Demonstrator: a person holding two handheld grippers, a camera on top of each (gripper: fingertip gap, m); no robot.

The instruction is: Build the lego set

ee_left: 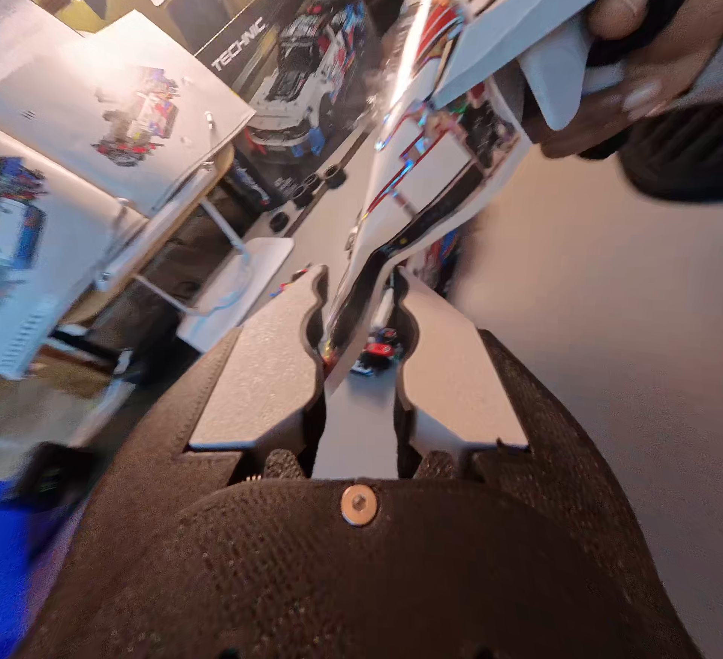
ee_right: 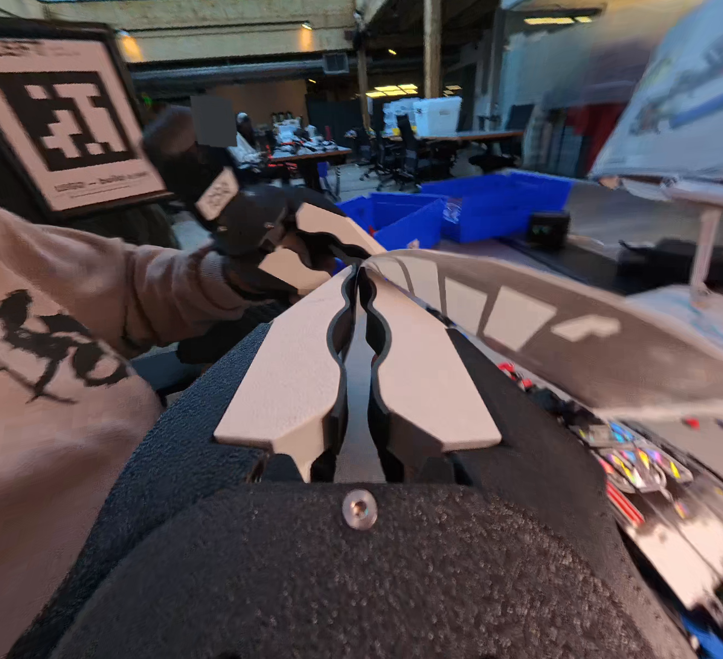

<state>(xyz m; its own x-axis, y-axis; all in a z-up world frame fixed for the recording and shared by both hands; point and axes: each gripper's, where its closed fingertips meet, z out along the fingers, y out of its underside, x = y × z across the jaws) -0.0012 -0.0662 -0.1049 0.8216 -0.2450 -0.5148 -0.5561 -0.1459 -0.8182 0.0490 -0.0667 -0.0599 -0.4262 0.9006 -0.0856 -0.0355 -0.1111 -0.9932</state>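
Right hand-held gripper (ee_right: 358, 274): my fingers are pinched together on the near edge of the sticker sheet (ee_right: 547, 331).
Left hand-held gripper (ee_left: 362, 288): my fingers stand a little apart with the sheet's other end passing between them; I cannot tell whether they bear on it.
Sticker sheet: held in the air above the worktop (ee_left: 587, 288), glossy, bowed, its long axis running from one hand-held gripper to the other.
Nearer hand: both are at the sheet; I judge the right to carry it.
Lego model: small, coloured, on the worktop beyond the left fingers (ee_left: 377, 352), below the sheet.
Box (ee_left: 313, 53): well beyond the sheet, upright.
Instruction booklet (ee_left: 117, 100): on a stand beside the box.
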